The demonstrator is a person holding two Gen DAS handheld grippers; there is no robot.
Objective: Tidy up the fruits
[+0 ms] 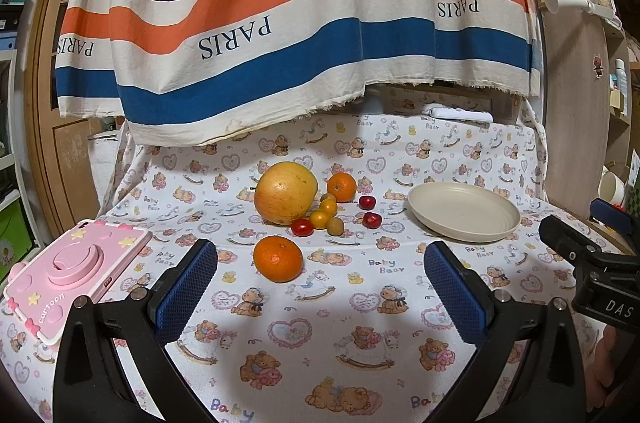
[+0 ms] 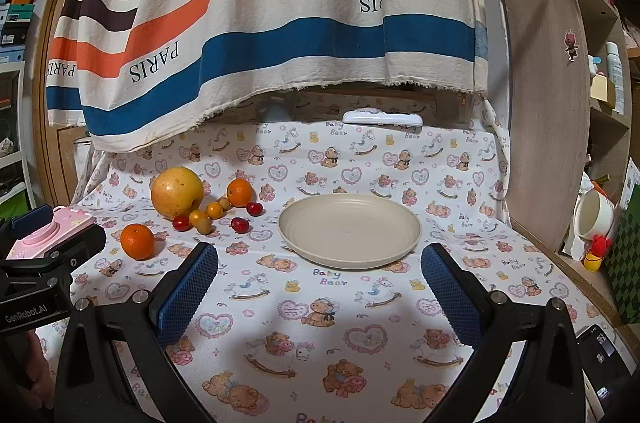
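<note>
A large yellow grapefruit (image 1: 285, 192) (image 2: 177, 192) lies on the bear-print cloth with an orange (image 1: 341, 186) (image 2: 239, 192) behind it, a nearer orange (image 1: 278, 258) (image 2: 137, 241), several small yellow fruits (image 1: 320, 218) (image 2: 214, 210) and red cherries (image 1: 372, 220) (image 2: 239, 224). A beige plate (image 1: 464, 212) (image 2: 349, 230) stands empty to their right. My left gripper (image 1: 320, 283) is open and empty, just short of the near orange. My right gripper (image 2: 319, 287) is open and empty, just short of the plate.
A pink toy camera (image 1: 72, 273) (image 2: 48, 233) lies at the left. A striped cloth (image 1: 280, 23) hangs over the back. A white remote (image 2: 382, 119) lies at the far edge. A wooden shelf unit (image 2: 560, 111) and a cup (image 2: 594, 213) stand at the right.
</note>
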